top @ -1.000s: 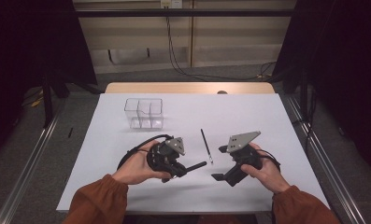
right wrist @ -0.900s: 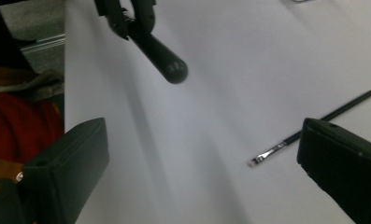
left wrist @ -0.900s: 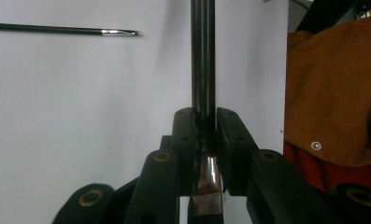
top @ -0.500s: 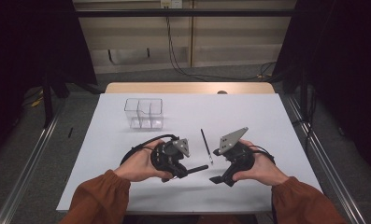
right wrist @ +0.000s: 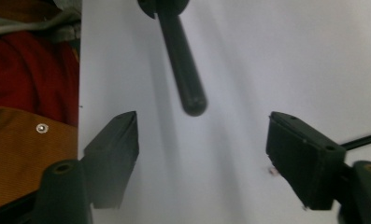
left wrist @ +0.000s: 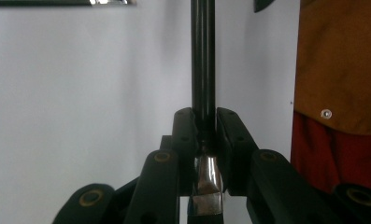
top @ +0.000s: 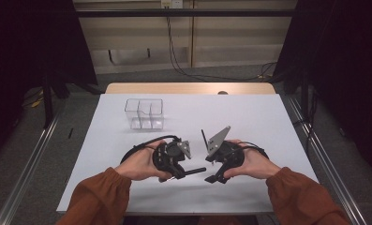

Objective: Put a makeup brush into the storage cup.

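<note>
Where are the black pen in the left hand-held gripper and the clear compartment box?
black pen (left wrist: 203, 56), left gripper view, on its barrel above the jaws.
clear compartment box (top: 144, 114), high view, on its front wall.

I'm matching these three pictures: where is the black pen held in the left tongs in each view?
High view: black pen juts right from the left tongs.
Left gripper view: pen upright, centre, clamped.
Right gripper view: pen top centre, tip toward the right tongs.
Shared landmark: white table.

**Black pen clamped, tip reaching toward open claw**

A slim black pen (left wrist: 203, 60) is sitting pinched between the left gripper (left wrist: 203, 126) jaws, its silver end behind them, jutting level toward the right gripper (right wrist: 202, 140), its rounded end hovering just ahead of those parted jaws.
</note>
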A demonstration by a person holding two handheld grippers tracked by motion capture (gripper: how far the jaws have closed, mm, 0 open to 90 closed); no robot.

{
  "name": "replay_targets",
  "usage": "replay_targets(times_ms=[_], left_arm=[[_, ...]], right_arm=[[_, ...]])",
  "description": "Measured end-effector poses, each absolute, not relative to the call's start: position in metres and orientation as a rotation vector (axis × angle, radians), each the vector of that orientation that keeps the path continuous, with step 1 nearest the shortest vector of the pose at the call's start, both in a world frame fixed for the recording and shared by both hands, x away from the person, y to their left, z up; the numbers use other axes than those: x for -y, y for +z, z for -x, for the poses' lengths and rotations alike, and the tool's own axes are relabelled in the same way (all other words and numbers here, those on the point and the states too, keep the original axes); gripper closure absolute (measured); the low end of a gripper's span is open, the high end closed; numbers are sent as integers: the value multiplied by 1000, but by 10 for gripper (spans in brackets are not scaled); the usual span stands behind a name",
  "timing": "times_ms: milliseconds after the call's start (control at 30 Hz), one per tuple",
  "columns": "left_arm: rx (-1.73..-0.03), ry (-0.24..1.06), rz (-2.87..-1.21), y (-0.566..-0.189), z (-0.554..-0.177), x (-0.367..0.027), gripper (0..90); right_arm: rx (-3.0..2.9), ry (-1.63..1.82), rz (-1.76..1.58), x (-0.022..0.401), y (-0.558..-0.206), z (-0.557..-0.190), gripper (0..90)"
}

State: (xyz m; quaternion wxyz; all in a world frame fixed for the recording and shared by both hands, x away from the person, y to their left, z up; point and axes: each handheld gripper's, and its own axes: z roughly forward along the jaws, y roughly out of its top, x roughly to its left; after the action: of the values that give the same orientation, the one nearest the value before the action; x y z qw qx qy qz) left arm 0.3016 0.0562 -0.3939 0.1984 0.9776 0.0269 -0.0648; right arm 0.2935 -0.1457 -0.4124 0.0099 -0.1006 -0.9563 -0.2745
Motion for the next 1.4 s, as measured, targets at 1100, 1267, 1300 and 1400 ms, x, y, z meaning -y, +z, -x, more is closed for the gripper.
replay_targets(times_ms=[1100,1267,1300,1400], left_arm=[[-81,-214,-2743,-402,-300,-53,786],[-85,-210,-2731,-403,-301,-53,786],[-84,-217,-2733,-403,-301,-53,786],[-79,-224,-2732,-403,-301,-54,785]], right_arm=[[2929,-722,217,121,-416,-297,649],[2923,-746,194,120,-415,-298,706],[2921,-748,194,120,-415,-298,714],[2917,-755,178,119,-415,-297,751]])
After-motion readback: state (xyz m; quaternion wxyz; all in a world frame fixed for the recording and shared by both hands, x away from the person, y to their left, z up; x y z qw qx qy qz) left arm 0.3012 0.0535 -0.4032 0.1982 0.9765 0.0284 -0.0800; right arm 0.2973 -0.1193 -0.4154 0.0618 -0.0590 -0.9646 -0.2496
